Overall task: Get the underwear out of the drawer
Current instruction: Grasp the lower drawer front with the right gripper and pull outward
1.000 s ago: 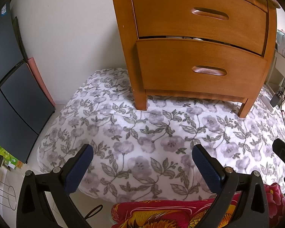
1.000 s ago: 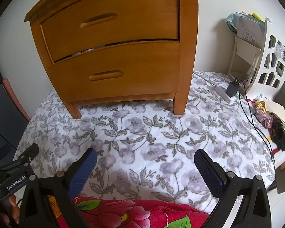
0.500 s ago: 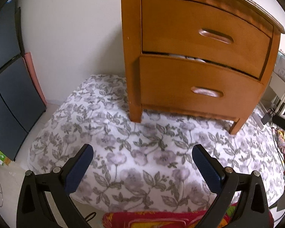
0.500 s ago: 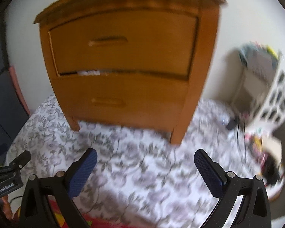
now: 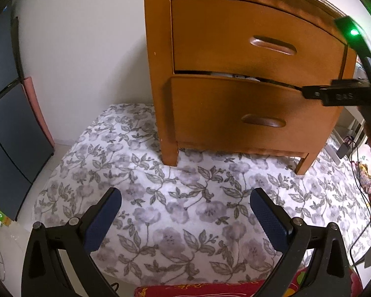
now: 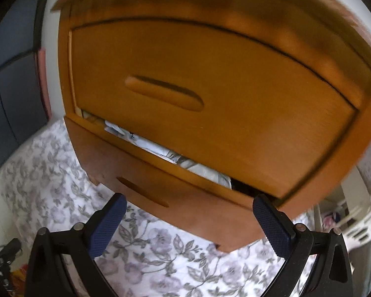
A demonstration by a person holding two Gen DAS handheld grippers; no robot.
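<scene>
A wooden two-drawer nightstand [image 5: 158, 79] stands on a floral bedspread [image 5: 175, 198]. Its lower drawer [image 6: 160, 173] is ajar by a narrow gap, and pale patterned cloth [image 6: 165, 152] shows inside it. The upper drawer [image 6: 235, 86] is closed. My right gripper [image 6: 189, 222] is open and close in front of the lower drawer, with nothing between its fingers. In the left wrist view that right gripper's body [image 5: 341, 95] is at the lower drawer's top right corner. Farther back above the bedspread, my left gripper [image 5: 185, 212] is open and empty.
A dark panelled cabinet [image 5: 5, 113] stands at the left against the white wall. A charger and black cables [image 5: 346, 148] lie at the right of the bed, beside a white cut-out shelf [image 6: 363, 225]. A red patterned blanket [image 5: 197, 289] lies at the near edge.
My right gripper has moved up and forward, close to the nightstand's drawers, and now appears at the right of the left wrist view. The left gripper has risen and moved slightly closer.
</scene>
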